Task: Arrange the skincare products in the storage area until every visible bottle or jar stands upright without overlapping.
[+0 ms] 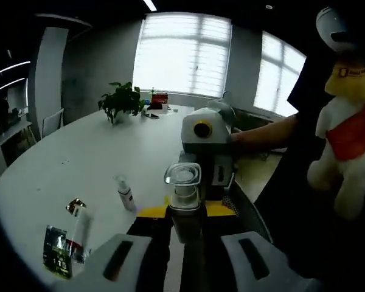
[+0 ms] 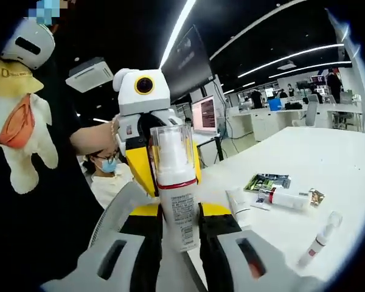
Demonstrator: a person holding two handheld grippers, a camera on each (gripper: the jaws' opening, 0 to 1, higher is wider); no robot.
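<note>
A white bottle with a clear cap (image 1: 183,176) and a red band (image 2: 170,152) stands upright in the air between both grippers. My left gripper (image 1: 185,210) has its yellow-tipped jaws closed against the bottle's sides. My right gripper (image 2: 179,214) clamps the bottle's labelled lower body. The two grippers face each other: the right gripper (image 1: 202,159) rises behind the bottle, and the left gripper (image 2: 170,173) flanks the bottle's upper part. On the white table (image 1: 97,152) lie a small spray bottle (image 1: 125,193), a gold-capped tube (image 1: 79,225) and a green packet (image 1: 56,255).
More products lie on the table (image 2: 328,158): a white tube (image 2: 238,207), a red-banded tube (image 2: 289,198), the green packet (image 2: 266,181) and a slim spray bottle (image 2: 319,240). A potted plant (image 1: 121,102) stands far back. A plush toy (image 1: 353,134) hangs on the person beside the table.
</note>
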